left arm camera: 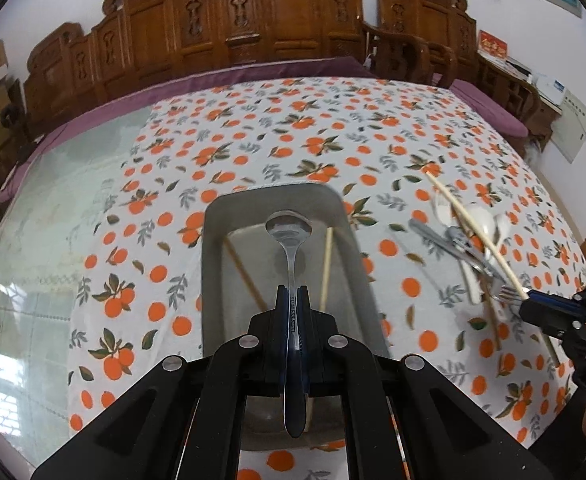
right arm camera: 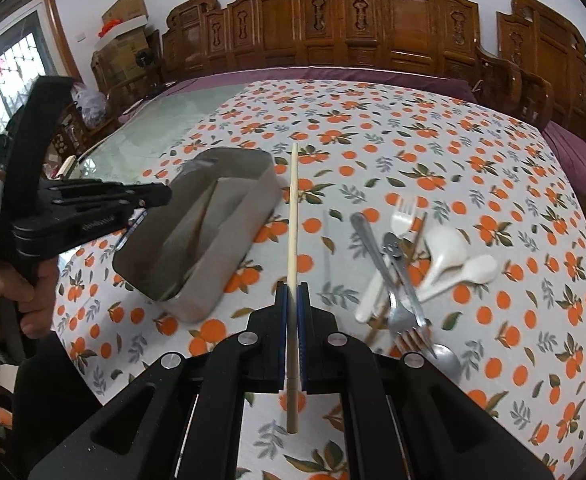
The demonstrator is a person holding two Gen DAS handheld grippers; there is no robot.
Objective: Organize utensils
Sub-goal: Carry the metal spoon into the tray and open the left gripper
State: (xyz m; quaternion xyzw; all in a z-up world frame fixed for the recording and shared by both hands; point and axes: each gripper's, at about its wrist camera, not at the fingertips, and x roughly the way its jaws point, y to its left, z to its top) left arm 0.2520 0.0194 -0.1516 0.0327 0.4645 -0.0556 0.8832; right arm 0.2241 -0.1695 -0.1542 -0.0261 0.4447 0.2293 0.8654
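Observation:
My left gripper (left arm camera: 293,292) is shut on the handle of a metal spoon (left arm camera: 289,228), which hangs bowl-forward over a grey rectangular tray (left arm camera: 213,216). Two wooden chopsticks (left arm camera: 245,276) lie inside the tray. My right gripper (right arm camera: 292,292) is shut on a pale wooden chopstick (right arm camera: 293,208) and holds it above the cloth, just right of the tray (right arm camera: 233,224). In the right wrist view the left gripper (right arm camera: 161,196) hovers at the tray's left side. In the left wrist view the right gripper (left arm camera: 527,306) sits at the right edge with its chopstick (left arm camera: 473,224).
A loose pile lies on the orange-print tablecloth right of the tray: a white plastic fork (right arm camera: 403,216), white spoons (right arm camera: 449,248), metal forks (right arm camera: 407,320) and a metal spoon (right arm camera: 445,356). Bare glass tabletop (left arm camera: 53,240) lies to the left. Carved wooden chairs (right arm camera: 373,32) line the far side.

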